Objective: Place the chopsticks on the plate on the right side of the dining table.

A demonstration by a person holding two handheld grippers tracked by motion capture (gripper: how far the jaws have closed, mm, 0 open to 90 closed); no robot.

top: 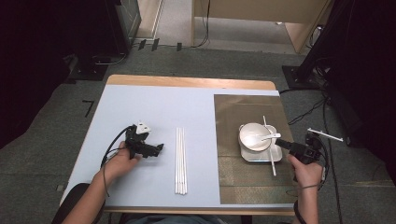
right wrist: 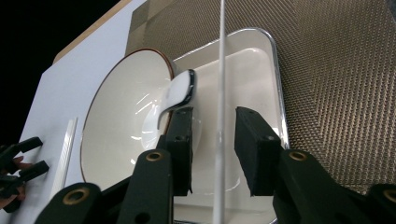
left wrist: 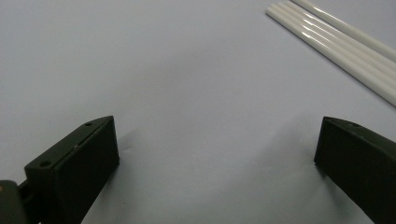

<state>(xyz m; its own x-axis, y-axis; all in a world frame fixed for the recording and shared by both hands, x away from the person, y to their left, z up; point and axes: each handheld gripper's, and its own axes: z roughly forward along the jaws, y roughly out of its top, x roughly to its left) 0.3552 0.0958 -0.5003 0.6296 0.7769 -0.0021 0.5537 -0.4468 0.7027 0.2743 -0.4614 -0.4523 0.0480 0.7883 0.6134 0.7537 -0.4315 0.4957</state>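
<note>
Pale blue tabletop (top: 154, 107), no legible writing; right hand-held gripper (right wrist: 212, 140) released around white stick (right wrist: 221, 93), left hand-held gripper (left wrist: 217, 154) released.

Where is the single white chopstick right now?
In the high view the chopstick lies across the white tray beside the bowl, between the right gripper's open jaws.

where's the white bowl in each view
High view: the white bowl sits right of centre, on the square tray on the woven mat.
Left gripper view: not in it.
Right gripper view: the bowl is left of centre, just beyond the right claw.
Shared landmark: the row of white sticks.
</note>
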